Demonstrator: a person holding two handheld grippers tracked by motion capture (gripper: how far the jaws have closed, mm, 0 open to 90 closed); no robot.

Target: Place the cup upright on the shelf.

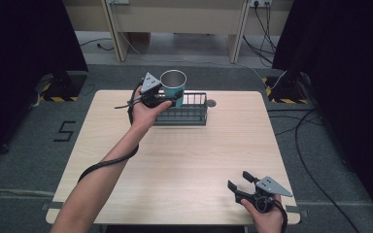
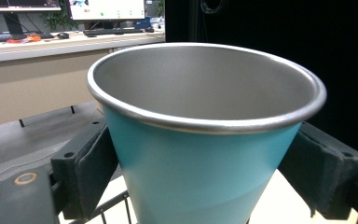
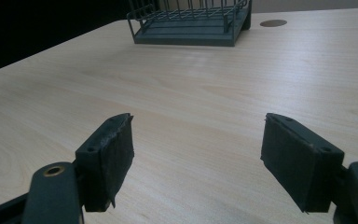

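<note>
1. One teal cup [image 1: 174, 83] with a metal inside stands upright, held above the left end of the dark wire rack [image 1: 190, 113] at the far edge of the table [image 1: 184, 160].
2. The left tool [image 1: 161, 97] is clenched on the cup, a pad pressed to each side of its wall [image 2: 191, 182].
3. The right tool [image 1: 239, 181] hovers released over the near right corner, jaws spread apart, well away from the rack.
</note>
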